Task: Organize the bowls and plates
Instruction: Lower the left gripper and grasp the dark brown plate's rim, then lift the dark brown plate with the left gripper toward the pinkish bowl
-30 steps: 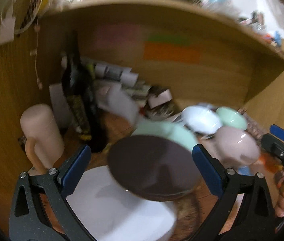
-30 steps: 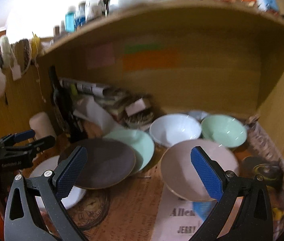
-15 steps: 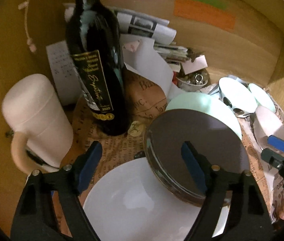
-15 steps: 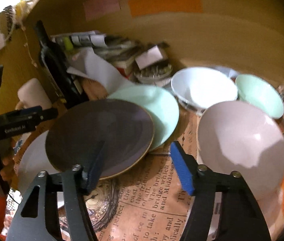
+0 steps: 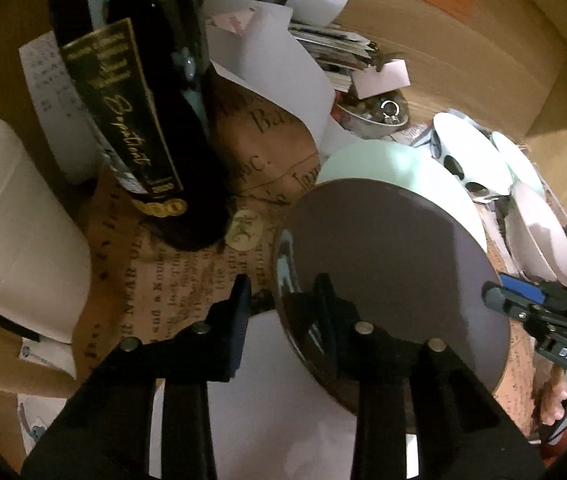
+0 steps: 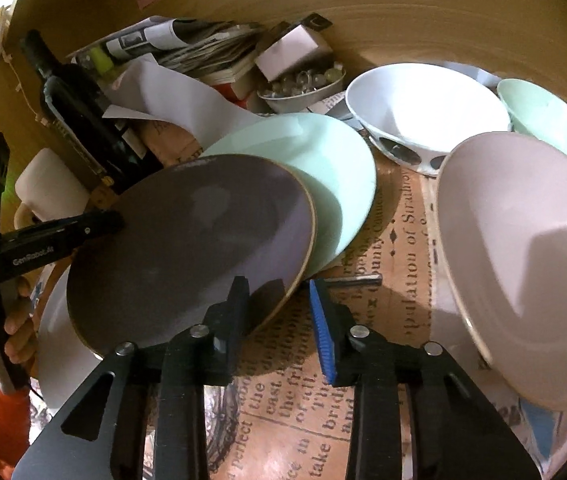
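A dark brown plate (image 5: 395, 280) (image 6: 191, 248) lies over a mint green plate (image 5: 395, 172) (image 6: 323, 176) and a white plate (image 5: 283, 400) (image 6: 59, 344). My left gripper (image 5: 283, 292) straddles the brown plate's near left rim, jaws part closed, one finger over it and one outside. It also shows in the right wrist view (image 6: 95, 224) at that rim. My right gripper (image 6: 279, 300) straddles the brown plate's opposite rim, also narrowed. A pink bowl (image 6: 523, 256), a white bowl (image 6: 423, 108) and a mint bowl (image 6: 551, 128) stand to the right.
A dark wine bottle (image 5: 139, 92) and a pink mug (image 5: 15, 232) stand at the left. Papers (image 6: 187, 44) and a small dish of beads (image 6: 303, 84) lie at the back. Wooden walls enclose the shelf. A newsprint mat (image 6: 299, 400) covers the surface.
Both grippers have moved down and in to the brown plate from opposite sides, and both jaws have narrowed around its rim. The plates and bowls have stayed in place.
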`<state>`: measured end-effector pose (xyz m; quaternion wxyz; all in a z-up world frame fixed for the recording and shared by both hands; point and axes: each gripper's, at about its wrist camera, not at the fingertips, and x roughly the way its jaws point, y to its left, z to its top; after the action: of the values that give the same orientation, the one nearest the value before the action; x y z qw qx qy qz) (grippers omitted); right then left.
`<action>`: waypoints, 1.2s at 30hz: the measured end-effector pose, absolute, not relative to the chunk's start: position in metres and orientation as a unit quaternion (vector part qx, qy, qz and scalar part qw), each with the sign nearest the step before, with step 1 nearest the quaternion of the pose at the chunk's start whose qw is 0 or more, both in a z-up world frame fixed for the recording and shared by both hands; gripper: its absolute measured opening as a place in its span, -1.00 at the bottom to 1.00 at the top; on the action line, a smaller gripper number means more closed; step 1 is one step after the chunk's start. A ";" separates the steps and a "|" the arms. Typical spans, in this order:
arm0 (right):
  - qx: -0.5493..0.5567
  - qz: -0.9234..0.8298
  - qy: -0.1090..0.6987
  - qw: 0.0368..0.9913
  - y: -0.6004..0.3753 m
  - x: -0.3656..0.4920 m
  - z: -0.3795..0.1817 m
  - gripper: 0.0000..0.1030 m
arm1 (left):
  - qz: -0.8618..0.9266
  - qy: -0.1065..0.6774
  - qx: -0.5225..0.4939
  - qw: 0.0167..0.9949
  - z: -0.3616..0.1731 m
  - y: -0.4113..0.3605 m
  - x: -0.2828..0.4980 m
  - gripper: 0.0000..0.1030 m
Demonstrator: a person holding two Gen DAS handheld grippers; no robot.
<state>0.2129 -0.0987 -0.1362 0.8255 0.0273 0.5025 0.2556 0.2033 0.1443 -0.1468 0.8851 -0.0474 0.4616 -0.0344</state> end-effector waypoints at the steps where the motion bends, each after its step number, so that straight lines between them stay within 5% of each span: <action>1: 0.027 0.256 0.503 0.825 -0.098 0.213 -0.137 -0.48 | -0.035 0.462 -0.046 0.885 -0.146 0.143 0.203 -0.42; 36: 0.019 0.258 0.447 0.856 -0.112 0.177 -0.103 -0.50 | -0.043 0.418 -0.062 0.905 -0.123 0.117 0.151 -0.47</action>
<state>0.1766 -0.1124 -0.1029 0.8564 0.0188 0.4466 0.2584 0.1514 0.1168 -0.1228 0.9054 -0.0615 0.4180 -0.0430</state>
